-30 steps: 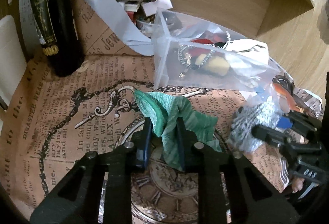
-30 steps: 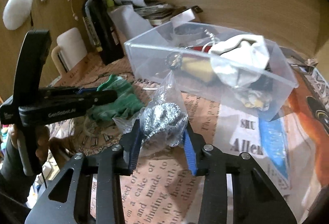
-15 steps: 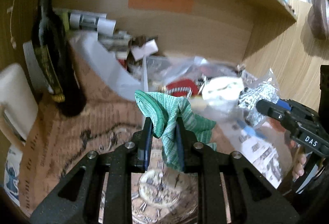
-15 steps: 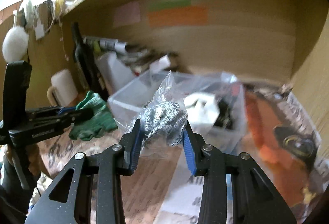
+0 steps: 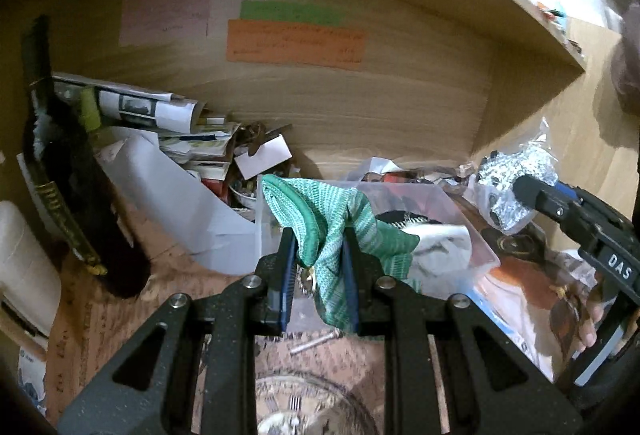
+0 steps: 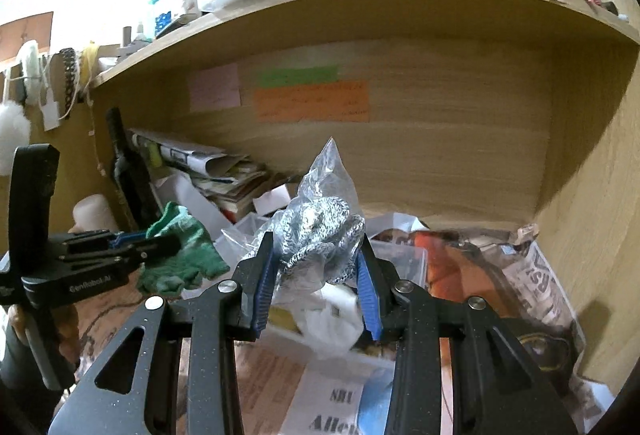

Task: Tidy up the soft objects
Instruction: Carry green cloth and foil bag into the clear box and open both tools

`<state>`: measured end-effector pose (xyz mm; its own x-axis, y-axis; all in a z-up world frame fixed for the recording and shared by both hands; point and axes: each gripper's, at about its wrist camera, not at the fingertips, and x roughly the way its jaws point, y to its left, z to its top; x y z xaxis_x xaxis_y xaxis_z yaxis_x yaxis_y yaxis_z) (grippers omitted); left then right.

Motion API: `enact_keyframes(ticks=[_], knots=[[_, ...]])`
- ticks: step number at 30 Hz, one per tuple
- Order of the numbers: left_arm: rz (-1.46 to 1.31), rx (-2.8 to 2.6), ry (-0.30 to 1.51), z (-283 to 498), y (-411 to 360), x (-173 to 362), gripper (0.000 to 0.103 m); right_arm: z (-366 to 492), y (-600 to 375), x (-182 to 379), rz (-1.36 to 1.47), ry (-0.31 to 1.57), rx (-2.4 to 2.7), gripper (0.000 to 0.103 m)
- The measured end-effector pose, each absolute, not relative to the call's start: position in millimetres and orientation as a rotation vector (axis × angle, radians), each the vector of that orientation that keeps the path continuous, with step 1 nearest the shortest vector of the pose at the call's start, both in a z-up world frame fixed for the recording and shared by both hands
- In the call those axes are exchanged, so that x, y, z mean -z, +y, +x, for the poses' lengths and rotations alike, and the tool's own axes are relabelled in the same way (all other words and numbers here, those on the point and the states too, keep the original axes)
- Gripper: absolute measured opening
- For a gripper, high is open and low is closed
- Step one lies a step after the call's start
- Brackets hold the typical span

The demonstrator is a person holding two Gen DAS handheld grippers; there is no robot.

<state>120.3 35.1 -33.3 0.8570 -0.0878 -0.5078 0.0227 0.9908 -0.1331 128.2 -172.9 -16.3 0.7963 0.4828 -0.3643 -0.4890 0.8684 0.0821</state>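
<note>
I have the left gripper point(image 5: 318, 255) clamped on a green knitted cloth point(image 5: 320, 211), its fingers point(image 5: 286, 267) pinched close with the fabric bunched between them and folds spilling over the top and down the right side. The cloth hangs in the air, in front of the near left corner of a clear plastic box point(image 5: 460, 211) that sits on the counter point(image 5: 100, 315). My right gripper point(image 6: 316, 275) is closed on a clear bag holding grey-and-white knit material point(image 6: 320, 223); the blue-padded fingers point(image 6: 264, 279) press into its sides and stand wider apart than the left pair. The twisted top of the bag points up. From the left wrist view that bag shows at the far right, above the right end of the box; from the right wrist view it is held over the box, which has something white point(image 6: 332, 319) lying inside. A dark bottle point(image 5: 68, 195) stands at the far left, with a heap of papers point(image 5: 168, 123) just to its right against the wooden back wall, where orange, green and pink notes point(image 5: 296, 43) are stuck. Printed newspaper-style sheets point(image 6: 332, 407) cover the counter under the box
</note>
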Motion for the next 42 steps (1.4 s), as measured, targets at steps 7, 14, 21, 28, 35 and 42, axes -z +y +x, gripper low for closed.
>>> enact_keyframes(ticks=[7,14,21,28,35,42], knots=[[-0.139,0.042,0.592,158.8,38.4,46.2,0.021,159.7,-155.7,29.3,-0.026,0.445,-0.539,0.034],[-0.112,0.043,0.671,186.6,35.0,70.1,0.021,187.3,-131.5,56.6,-0.075,0.558,-0.567,0.034],[-0.079,0.049,0.713,198.8,30.7,84.8,0.022,192.1,-119.5,77.7,-0.147,0.627,-0.572,0.035],[-0.042,0.047,0.736,201.0,26.6,92.7,0.035,195.7,-117.7,83.7,-0.169,0.652,-0.561,0.039],[-0.042,0.041,0.666,181.5,29.2,77.1,0.061,189.3,-124.4,75.4,-0.149,0.631,-0.543,0.054],[-0.059,0.053,0.585,151.7,30.5,51.4,0.061,167.6,-140.4,45.8,-0.117,0.539,-0.533,0.062]])
